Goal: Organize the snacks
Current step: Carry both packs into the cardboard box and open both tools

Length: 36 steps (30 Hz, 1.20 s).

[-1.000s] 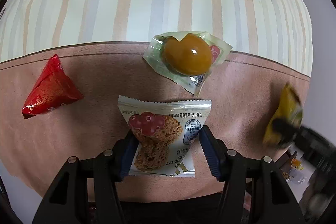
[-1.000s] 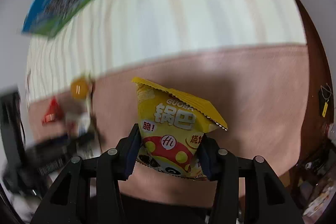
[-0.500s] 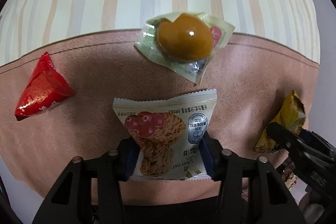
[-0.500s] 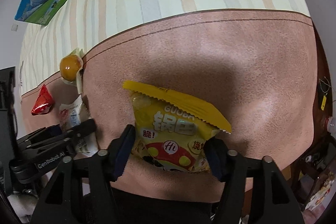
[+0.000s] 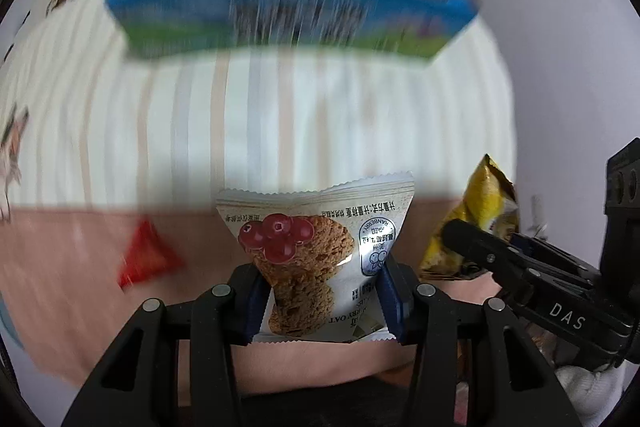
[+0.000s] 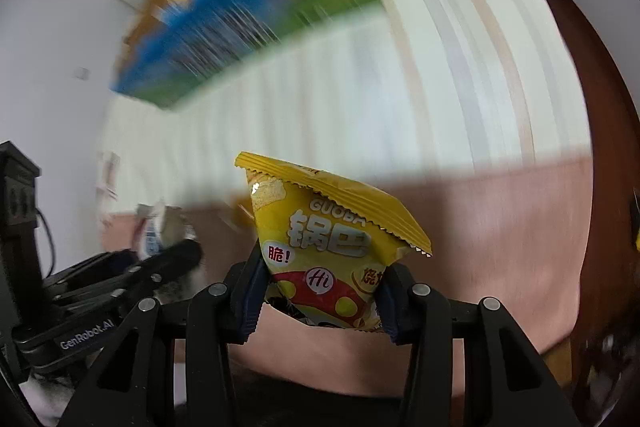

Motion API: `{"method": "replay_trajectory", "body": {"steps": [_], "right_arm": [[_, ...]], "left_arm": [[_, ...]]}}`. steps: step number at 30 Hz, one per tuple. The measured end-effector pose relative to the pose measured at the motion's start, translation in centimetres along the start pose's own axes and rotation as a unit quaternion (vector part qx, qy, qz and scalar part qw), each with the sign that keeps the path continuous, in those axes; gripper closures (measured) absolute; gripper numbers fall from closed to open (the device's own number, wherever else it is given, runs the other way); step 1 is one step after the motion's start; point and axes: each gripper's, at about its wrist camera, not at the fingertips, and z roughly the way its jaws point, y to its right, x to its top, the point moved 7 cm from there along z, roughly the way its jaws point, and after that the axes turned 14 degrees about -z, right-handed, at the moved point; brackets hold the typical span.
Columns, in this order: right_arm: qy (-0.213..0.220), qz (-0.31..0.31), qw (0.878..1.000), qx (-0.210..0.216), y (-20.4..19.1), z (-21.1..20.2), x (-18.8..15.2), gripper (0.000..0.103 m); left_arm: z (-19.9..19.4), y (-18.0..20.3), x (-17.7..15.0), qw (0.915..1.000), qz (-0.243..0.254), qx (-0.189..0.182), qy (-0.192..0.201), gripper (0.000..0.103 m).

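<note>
My left gripper is shut on a white oat cookie packet printed with red berries, held above the table. My right gripper is shut on a yellow rice-crisp bag, also lifted. That yellow bag shows at the right of the left wrist view, and the cookie packet shows dimly at the left of the right wrist view. A blue and green cardboard box holding several snacks stands ahead at the far side, blurred; it also shows in the right wrist view.
A red triangular snack packet lies on the pink tablecloth at the left. A striped cream cloth covers the table between me and the box. The dark table edge runs along the right.
Both grippers have lifted their packets off the table and tilted up toward the box, which has come into full view. The orange egg packet has dropped out of sight.
</note>
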Motion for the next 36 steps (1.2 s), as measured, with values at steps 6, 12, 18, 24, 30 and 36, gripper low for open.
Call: {"method": "replay_trajectory", "body": {"steps": [6, 12, 18, 24, 30, 36], "right_arm": [[0.069, -0.052, 0.996, -0.004, -2.3, -5.1, 10.8, 0.053], [0.074, -0.067, 0.994, -0.034, -3.0, -4.3, 19.9, 0.053], [0.026, -0.052, 0.997, -0.052, -0.7, 0.0, 24.6, 0.053], [-0.027, -0.043, 0.996, -0.075, 1.3, 4.9, 24.8, 0.053], [-0.068, -0.039, 0.993, -0.083, 2.5, 6.8, 23.8, 0.014], [-0.066, -0.045, 0.993, -0.083, 2.0, 6.4, 23.6, 0.008]], "left_arm": [[-6.1, 0.9, 9.6, 0.9983, -0.001, -0.016, 0.057, 0.058], [-7.0, -1.6, 18.8, 0.9961, -0.005, 0.050, 0.073, 0.058], [-2.4, -5.9, 23.9, 0.9889, -0.008, 0.145, 0.035, 0.058], [2.1, -8.4, 25.1, 0.9836, -0.005, 0.180, -0.007, 0.057], [3.6, -9.0, 24.9, 0.9893, -0.032, 0.140, -0.027, 0.047], [2.5, -8.6, 24.5, 0.9933, -0.044, 0.107, -0.008, 0.020]]}}
